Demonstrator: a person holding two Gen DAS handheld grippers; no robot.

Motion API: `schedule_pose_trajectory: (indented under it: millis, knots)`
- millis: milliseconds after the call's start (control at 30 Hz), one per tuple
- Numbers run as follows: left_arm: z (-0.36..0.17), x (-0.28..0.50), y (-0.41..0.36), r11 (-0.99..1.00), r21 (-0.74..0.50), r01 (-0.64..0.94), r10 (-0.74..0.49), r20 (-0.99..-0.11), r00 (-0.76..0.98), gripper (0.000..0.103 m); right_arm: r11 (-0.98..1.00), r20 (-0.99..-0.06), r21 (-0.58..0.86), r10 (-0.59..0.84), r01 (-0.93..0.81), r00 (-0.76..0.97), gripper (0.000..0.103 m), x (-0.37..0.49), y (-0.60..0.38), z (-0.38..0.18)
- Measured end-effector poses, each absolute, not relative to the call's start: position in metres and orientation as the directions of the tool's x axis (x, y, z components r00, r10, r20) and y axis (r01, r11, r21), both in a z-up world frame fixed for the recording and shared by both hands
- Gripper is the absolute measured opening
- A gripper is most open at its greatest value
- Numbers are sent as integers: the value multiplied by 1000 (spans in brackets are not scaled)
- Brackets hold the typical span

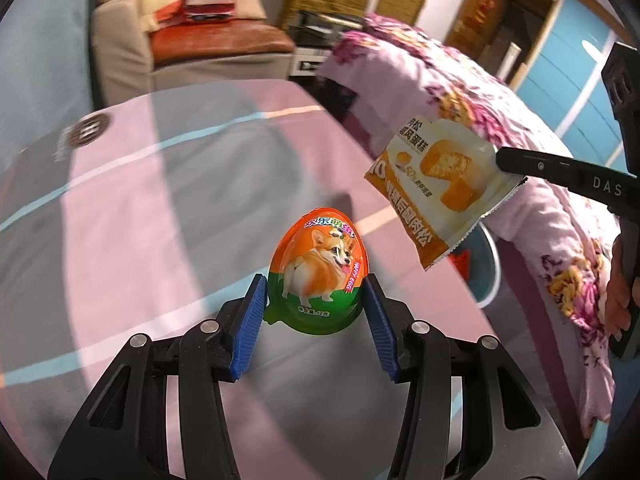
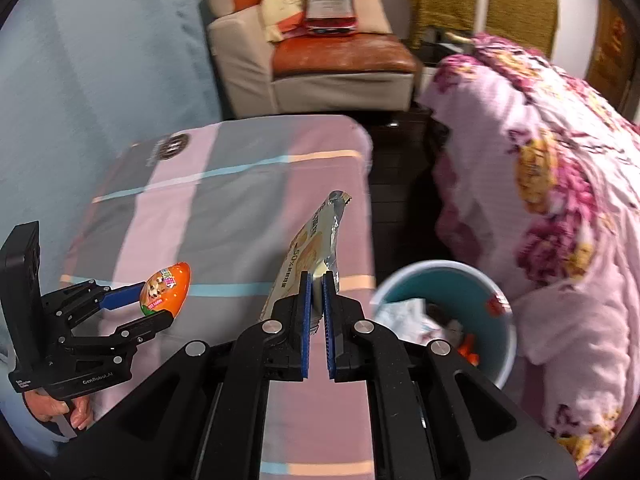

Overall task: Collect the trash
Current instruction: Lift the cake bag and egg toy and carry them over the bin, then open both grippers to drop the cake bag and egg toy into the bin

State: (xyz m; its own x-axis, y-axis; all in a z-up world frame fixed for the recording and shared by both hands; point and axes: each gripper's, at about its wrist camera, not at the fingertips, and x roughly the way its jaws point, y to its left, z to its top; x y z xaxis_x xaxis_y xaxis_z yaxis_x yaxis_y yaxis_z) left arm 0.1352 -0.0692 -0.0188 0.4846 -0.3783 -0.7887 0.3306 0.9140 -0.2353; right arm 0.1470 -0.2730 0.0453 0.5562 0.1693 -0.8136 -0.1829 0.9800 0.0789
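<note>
While I watch both wrist feeds, I note:
Left tongs (image 1: 316, 312): clamped on the egg-shaped toy package (image 1: 318, 272), one blue pad on each flank, its orange tip pointing away from the tongs.
Right tongs (image 2: 316, 280): pinched nearly together on the cake wrapper (image 2: 316, 240), which sticks out beyond the pads.
Egg package place: held up over the striped bed (image 2: 248, 216).
Wrapper place: held up above the bed's right edge, left of the bin.
Bin (image 2: 500, 356): blue, on the floor beside that edge, trash inside, flowered quilt (image 2: 560, 184) just beyond.
</note>
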Motion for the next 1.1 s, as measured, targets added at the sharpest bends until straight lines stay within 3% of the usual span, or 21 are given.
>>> schedule_pose_trajectory:
  millis: [333, 733, 800, 867, 900, 1100]
  knots:
    - [-27, 156, -183, 841, -212, 498, -439, -805, 399, 50, 997, -816, 65, 81, -48, 573, 6, 134, -367, 37]
    - [-46, 174, -279, 800, -176, 573, -420, -846, 328, 52, 995, -825, 91, 61, 26, 562, 6, 124, -438, 15]
    - [-51, 177, -287, 804, -174, 568, -411, -853, 321, 57, 995, -827, 93, 60, 30, 559, 6, 123, -445, 13]
    - [-54, 177, -291, 814, -150, 562, -389, -858, 335, 79, 995, -827, 97, 60, 36, 558, 6, 123, -452, 11]
    - [-54, 177, -292, 818, -136, 559, -379, -858, 346, 83, 994, -828, 100, 61, 39, 558, 6, 123, -456, 10]
    - [-56, 179, -287, 837, -124, 532, -352, -868, 351, 91, 992, -831, 115, 74, 41, 551, 6, 127, -462, 4]
